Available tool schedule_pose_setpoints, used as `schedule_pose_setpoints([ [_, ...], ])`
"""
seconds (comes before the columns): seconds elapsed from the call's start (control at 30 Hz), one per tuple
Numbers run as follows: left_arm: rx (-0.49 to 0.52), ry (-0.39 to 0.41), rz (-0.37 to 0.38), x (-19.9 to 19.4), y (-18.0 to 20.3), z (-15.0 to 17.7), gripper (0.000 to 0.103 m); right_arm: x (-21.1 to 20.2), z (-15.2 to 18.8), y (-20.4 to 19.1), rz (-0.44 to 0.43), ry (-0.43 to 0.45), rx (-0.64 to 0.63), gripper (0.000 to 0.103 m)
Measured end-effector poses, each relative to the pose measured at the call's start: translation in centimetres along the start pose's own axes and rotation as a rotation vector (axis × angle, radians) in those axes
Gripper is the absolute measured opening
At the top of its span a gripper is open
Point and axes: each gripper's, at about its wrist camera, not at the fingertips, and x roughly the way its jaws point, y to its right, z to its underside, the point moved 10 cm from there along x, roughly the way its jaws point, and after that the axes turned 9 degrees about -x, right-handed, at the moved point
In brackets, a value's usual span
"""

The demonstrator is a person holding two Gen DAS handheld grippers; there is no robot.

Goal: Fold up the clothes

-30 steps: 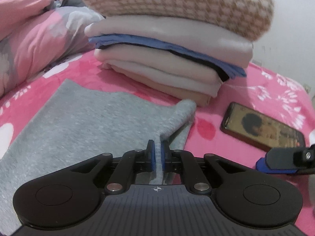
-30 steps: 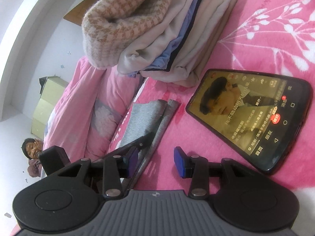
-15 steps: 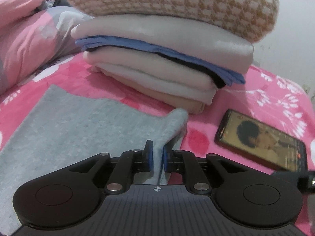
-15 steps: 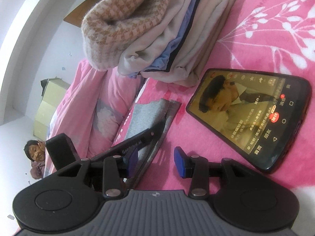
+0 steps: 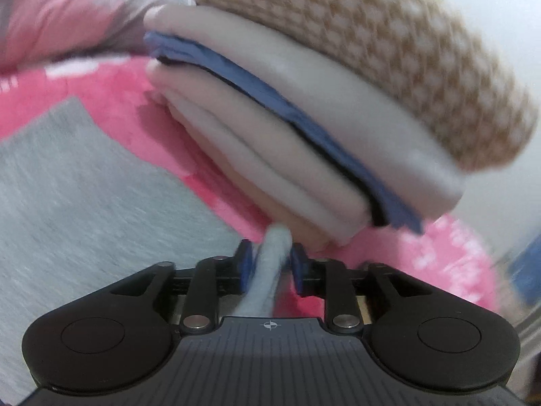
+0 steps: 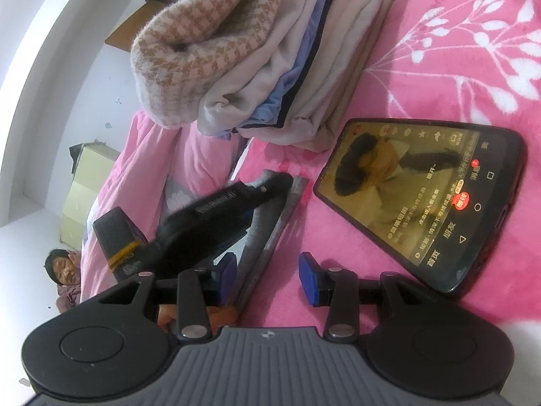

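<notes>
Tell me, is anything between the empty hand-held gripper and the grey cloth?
Nothing visible. The right hand-held gripper is open over the pink blanket, and the grey cloth already reaches to its left finger. The phone lies off to the side, not between them.

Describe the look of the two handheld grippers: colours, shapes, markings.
Both look alike. The left gripper and the right gripper have black bodies with a ribbed grey top bearing a small crosshair mark, a round black disc on each side, black linkage bars with silver rivets, and blue pads on the fingertips. No cables, hands or sleeves show.
</notes>
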Motion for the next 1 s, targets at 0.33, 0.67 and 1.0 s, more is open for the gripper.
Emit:
schedule_pose_setpoints([
  [0.33, -0.073, 0.079, -0.014, -7.0, 0.2, -2.9, 0.027, -0.2, 0.1, 0.1, 0.01, 0.005, -0.003, 0.043],
  [0.67, 0.027, 0.4, -0.409, -39.1, -0.8, -6.6, 0.027, -0.1, 0.3, -0.3, 0.039, -0.002, -0.046, 0.043],
  [1.0, 0.085, 0.76, -1.167, -73.4, 2.3, -1.3, 0.033, -0.8, -0.1, -1.0, 0.051, 0.026, -0.124, 0.043],
])
